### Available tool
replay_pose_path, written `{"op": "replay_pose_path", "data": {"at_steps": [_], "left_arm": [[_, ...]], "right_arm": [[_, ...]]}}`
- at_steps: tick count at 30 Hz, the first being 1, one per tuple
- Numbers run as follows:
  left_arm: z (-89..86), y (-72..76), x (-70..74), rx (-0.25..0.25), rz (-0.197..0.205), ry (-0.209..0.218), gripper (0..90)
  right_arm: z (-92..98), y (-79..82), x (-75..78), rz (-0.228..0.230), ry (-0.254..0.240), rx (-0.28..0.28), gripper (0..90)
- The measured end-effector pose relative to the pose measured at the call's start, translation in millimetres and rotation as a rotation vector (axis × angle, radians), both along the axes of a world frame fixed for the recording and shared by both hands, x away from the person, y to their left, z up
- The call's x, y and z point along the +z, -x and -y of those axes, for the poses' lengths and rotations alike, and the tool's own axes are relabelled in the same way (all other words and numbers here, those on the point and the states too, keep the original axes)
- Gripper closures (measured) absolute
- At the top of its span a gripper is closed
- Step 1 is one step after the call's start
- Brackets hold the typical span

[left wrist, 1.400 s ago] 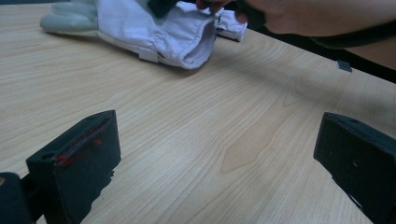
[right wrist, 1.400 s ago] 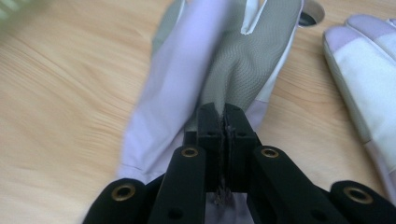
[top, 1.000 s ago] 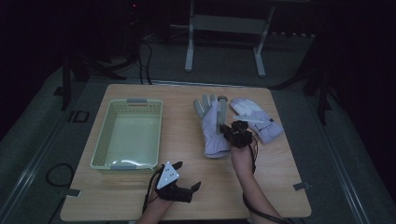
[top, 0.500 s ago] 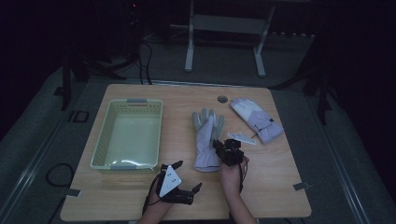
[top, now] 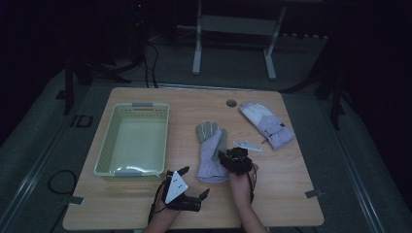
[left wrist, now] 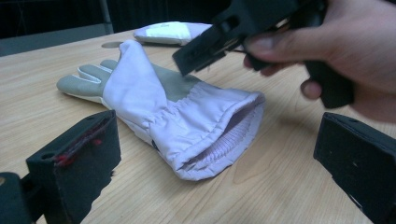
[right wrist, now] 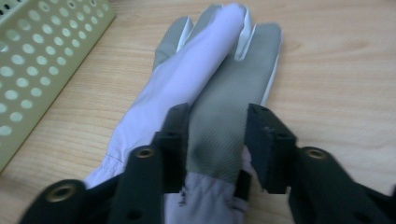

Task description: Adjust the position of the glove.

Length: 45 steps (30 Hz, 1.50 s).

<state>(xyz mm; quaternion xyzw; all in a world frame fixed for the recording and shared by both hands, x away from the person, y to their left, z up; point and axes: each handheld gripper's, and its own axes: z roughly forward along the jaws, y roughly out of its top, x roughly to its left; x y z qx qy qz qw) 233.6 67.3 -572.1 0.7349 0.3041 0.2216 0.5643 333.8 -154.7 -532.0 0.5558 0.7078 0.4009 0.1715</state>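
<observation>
Between the right gripper's (right wrist: 217, 149) parted jaws lies the palm of a lilac glove (right wrist: 205, 93), flat on the table (top: 291, 194) with its fingers pointing away from the person. Those jaws have just been opening, and the pads stand off the fabric on both sides, so I'd say the glove has been set down and let go. The left gripper (top: 192, 187) hovers just short of the cuff, jaws spread wide and holding nothing.

The green basket (top: 104, 155) sits off to the left gripper's far side, with nothing inside as far as I can see. A second glove (top: 267, 124) lies well beyond the right gripper's fingertips, a small pale tag (top: 248, 144) between the two gloves. If the gloves are meant for the basket, neither is in yet. Nothing blocks the way there.
</observation>
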Motion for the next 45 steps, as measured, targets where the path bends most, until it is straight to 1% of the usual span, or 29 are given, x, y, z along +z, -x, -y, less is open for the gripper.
{"op": "replay_pose_path", "data": {"at_steps": [1, 2, 4, 5, 6, 7, 8, 9, 10, 11, 12, 14, 16, 18, 22, 24, 30, 31, 32, 33, 34, 35, 37, 39, 41, 42, 43, 44, 45], "left_arm": [[-0.3, -0.1, 0.0, 0.002, -0.005, 0.002, 0.8], [-0.3, -0.1, 0.0, 0.004, -0.005, 0.001, 0.9], [0.0, 0.3, 0.0, 0.006, -0.002, -0.002, 0.9], [0.2, 0.3, 0.0, 0.005, 0.0, -0.004, 0.9], [0.3, 0.3, 0.0, 0.006, -0.001, -0.004, 0.9], [0.0, 0.1, 0.1, 0.006, -0.004, -0.001, 0.9], [-0.1, -0.1, 0.1, 0.006, -0.006, 0.0, 0.9], [-0.2, -0.2, 0.1, 0.008, -0.008, 0.002, 0.9], [-0.3, -0.4, 0.0, 0.008, -0.009, 0.004, 0.9], [-0.5, -0.6, 0.0, 0.008, -0.011, 0.006, 0.9], [-0.5, -0.7, 0.0, 0.008, -0.012, 0.007, 0.9], [-0.7, -0.9, 0.0, 0.007, -0.013, 0.008, 0.9], [-1.1, -1.3, 0.0, 0.005, -0.023, 0.012, 0.9], [-1.5, -1.7, 0.1, 0.002, -0.031, 0.017, 0.9], [-1.0, -1.3, 0.1, 0.003, -0.028, 0.013, 0.9], [-1.0, -1.4, 0.1, 0.003, -0.028, 0.014, 0.9], [-1.6, -2.1, 0.1, 0.003, -0.033, 0.016, 0.9], [-1.6, -2.1, 0.1, 0.003, -0.033, 0.016, 0.9], [-1.5, -1.9, 0.1, 0.004, -0.033, 0.017, 0.9], [-1.4, -1.8, 0.1, 0.005, -0.032, 0.016, 0.9], [-1.3, -1.8, 0.1, 0.005, -0.032, 0.016, 0.9], [-1.4, -1.9, 0.1, 0.005, -0.033, 0.017, 0.9], [-1.6, -2.0, 0.1, 0.005, -0.034, 0.019, 0.9], [-1.7, -2.1, 0.1, 0.005, -0.035, 0.02, 0.9], [-1.7, -2.1, 0.1, 0.005, -0.035, 0.02, 0.9], [-1.8, -2.1, 0.1, 0.004, -0.035, 0.021, 0.9], [-1.8, -2.1, 0.1, 0.004, -0.035, 0.021, 0.9], [-1.8, -2.2, 0.0, 0.003, -0.036, 0.024, 0.9], [-1.9, -2.2, 0.0, 0.003, -0.036, 0.024, 0.9]], "right_arm": [[2.1, -0.4, 2.5, 0.006, 0.008, 0.013, 56.6], [6.0, -1.1, 7.3, 0.012, 0.027, 0.028, 53.8], [12.5, -2.9, 14.2, 0.017, 0.046, 0.056, 51.8], [16.5, -3.6, 18.3, 0.025, 0.054, 0.063, 50.5], [22.1, -4.2, 23.1, 0.044, 0.074, 0.072, 48.5], [25.7, -5.0, 25.3, 0.051, 0.08, 0.077, 46.1], [34.1, -7.1, 29.1, 0.055, 0.065, 0.085, 44.9], [38.2, -8.4, 30.6, 0.049, 0.063, 0.088, 43.4], [42.1, -9.8, 31.7, 0.047, 0.076, 0.092, 42.5], [47.5, -11.3, 32.8, 0.046, 0.08, 0.095, 42.9], [55.5, -13.1, 33.8, 0.049, 0.065, 0.103, 43.7], [65.0, -16.0, 35.0, 0.045, 0.073, 0.11, 45.3], [76.7, -18.0, 36.3, 0.064, 0.055, 0.12, 47.6], [85.6, -20.5, 37.1, 0.074, 0.076, 0.131, 47.6], [101.9, -26.3, 38.6, 0.093, 0.11, 0.145, 47.7], [108.9, -30.0, 39.5, 0.095, 0.121, 0.138, 49.3], [131.5, -48.5, 47.9, 0.089, 0.118, 0.113, 47.8], [131.5, -48.5, 47.9, 0.089, 0.118, 0.113, 47.8], [135.3, -51.9, 50.0, 0.088, 0.123, 0.103, 47.8], [143.3, -59.7, 54.3, 0.091, 0.119, 0.107, 45.2], [151.0, -67.7, 59.9, 0.091, 0.12, 0.086, 44.8], [151.0, -67.7, 59.9, 0.091, 0.12, 0.086, 44.8], [157.6, -76.1, 65.2, 0.096, 0.112, 0.074, 43.7], [161.9, -84.8, 67.9, 0.079, 0.122, 0.058, 43.2], [163.7, -92.8, 68.0, 0.068, 0.143, 0.069, 42.6], [163.9, -96.6, 67.4, 0.061, 0.154, 0.059, 42.6], [163.9, -96.6, 67.4, 0.061, 0.154, 0.059, 42.6], [164.3, -100.6, 66.3, 0.049, 0.155, 0.061, 42.4], [165.5, -109.7, 63.3, 0.039, 0.167, 0.048, 42.1]]}}
